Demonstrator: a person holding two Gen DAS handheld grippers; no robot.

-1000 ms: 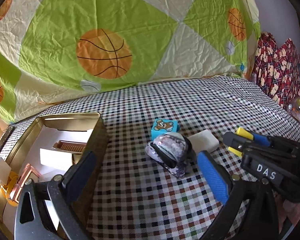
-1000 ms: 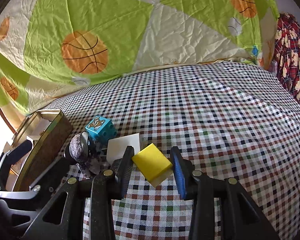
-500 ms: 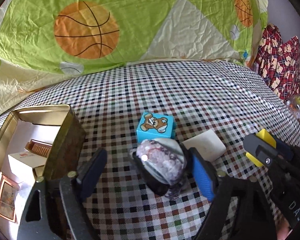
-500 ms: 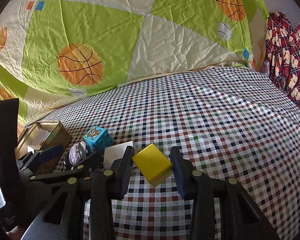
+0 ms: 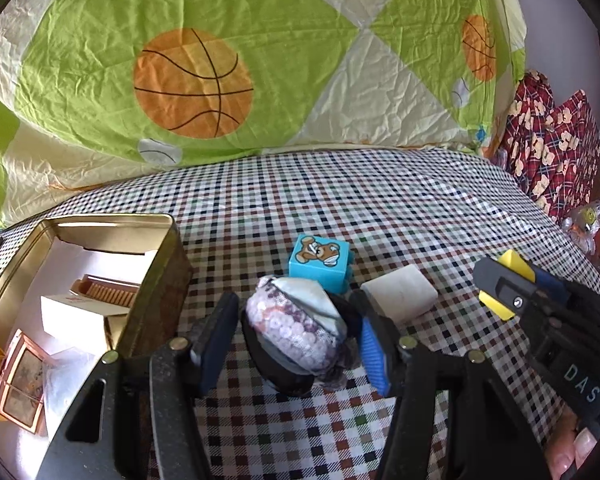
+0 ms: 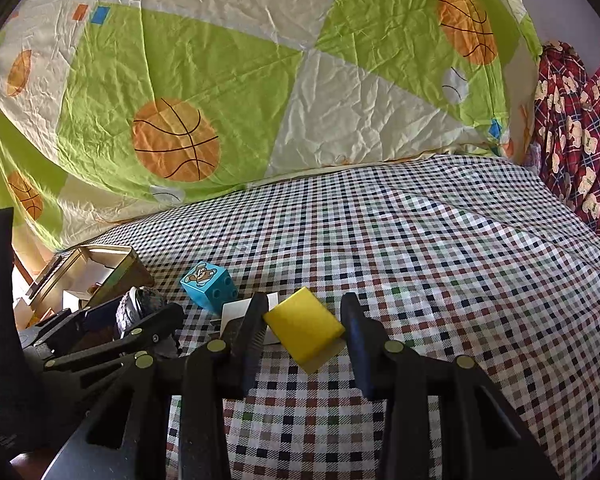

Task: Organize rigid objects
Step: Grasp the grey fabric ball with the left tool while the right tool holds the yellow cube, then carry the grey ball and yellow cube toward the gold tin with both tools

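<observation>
A sequined pouch with black straps (image 5: 292, 324) lies on the checked sheet between the jaws of my left gripper (image 5: 294, 302). Those jaws are closing: the blue right pad (image 5: 370, 354) meets a strap, while a sliver of gap shows at the left pad (image 5: 216, 340). Just beyond the pouch sit a blue bear cube (image 5: 320, 258) and a white block (image 5: 400, 292). My right gripper (image 6: 305, 305) is shut on a yellow block (image 6: 302, 328), just right of the white block (image 6: 240, 308). An open gold tin (image 5: 168, 264) stands at the left.
The tin holds white cartons, a comb and a pink frame. A green basketball quilt (image 5: 192, 84) rises behind the checked sheet (image 5: 380, 208). Red plaid pillows (image 5: 552, 152) stand at the far right. A person's fingertips (image 5: 568, 452) show at the lower right.
My left gripper came forward around the pouch and its jaws narrowed from wide apart to close beside it. The right gripper kept still with the yellow block.
</observation>
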